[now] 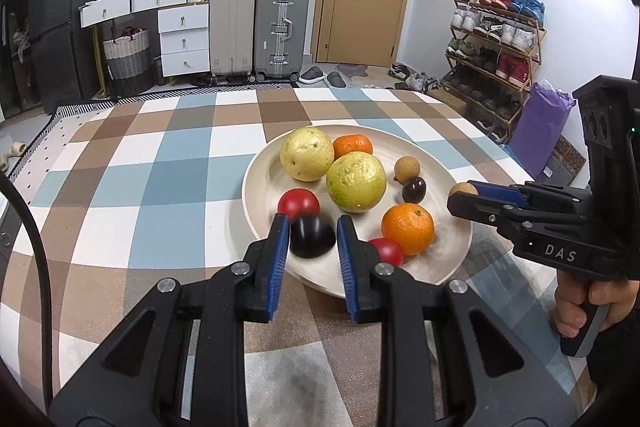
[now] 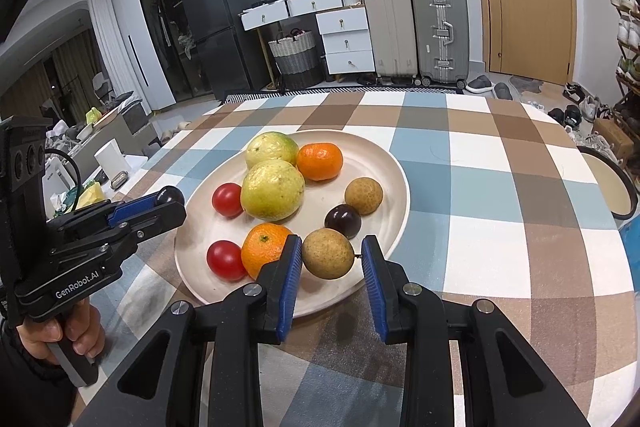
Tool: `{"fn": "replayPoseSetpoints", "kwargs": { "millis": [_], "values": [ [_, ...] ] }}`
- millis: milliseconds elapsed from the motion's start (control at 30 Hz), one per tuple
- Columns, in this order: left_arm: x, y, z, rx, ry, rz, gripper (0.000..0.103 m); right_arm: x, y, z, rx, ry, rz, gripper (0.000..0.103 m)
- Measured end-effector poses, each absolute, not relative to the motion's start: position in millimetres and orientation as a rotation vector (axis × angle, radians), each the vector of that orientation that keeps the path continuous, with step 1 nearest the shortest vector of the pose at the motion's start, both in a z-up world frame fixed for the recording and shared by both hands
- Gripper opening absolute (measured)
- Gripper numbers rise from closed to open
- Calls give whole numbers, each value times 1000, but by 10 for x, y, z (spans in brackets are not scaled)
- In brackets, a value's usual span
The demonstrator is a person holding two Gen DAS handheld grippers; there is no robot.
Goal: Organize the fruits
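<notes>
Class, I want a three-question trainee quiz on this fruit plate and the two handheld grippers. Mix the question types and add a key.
1. True or false: the left gripper grips a dark purple fruit.
2. How many oranges lie on the plate?
3. The right gripper holds: A a red tomato; B a brown round fruit; C a guava.
Key: 1 true; 2 two; 3 B.

Black gripper (image 1: 313,227), blue pads (image 1: 280,259), silver screws (image 1: 167,284)

tablecloth (image 1: 132,163): blue-brown-white checks | plate (image 1: 260,179): cream | tomato (image 1: 298,203): red
</notes>
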State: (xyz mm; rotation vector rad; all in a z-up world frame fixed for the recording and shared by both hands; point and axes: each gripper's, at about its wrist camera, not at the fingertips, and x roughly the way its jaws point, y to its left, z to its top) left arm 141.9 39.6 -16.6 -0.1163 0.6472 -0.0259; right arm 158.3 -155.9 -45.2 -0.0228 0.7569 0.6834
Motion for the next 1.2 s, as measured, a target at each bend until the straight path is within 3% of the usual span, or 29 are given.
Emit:
{"fn": "replayPoseSetpoints", "kwargs": {
  "millis": [233,300,367,433,500,600,867,967,1200],
  "values": [
    [1412,391,-180,-110,644,-23,21,1592,-1573,-470,-20,765,679,33],
    [1416,404,-185,-114,644,-18,22,1588,-1580,-466,-20,760,672,45],
    [1409,413,-184,-119,648,-6,22,1594,-1600,-458,-10,753,670,47],
    [1408,440,-189,-126,652,13,28,1583,-1641,-442,5,742,659,50],
    [1392,458,-179,-137,644,25,51,1583,-1684,-432,23,734,649,66],
    [1337,499,-153,-150,613,53,79,1591,-1731,-421,46,725,648,79],
    [1212,559,-101,-174,567,60,90,1558,-1708,-393,21,707,658,103],
    [1183,556,-95,-172,562,73,102,1490,-1698,-358,2,676,670,103],
    [1137,493,-100,-145,577,74,102,1376,-1694,-302,-24,622,686,103]
  ]
}}
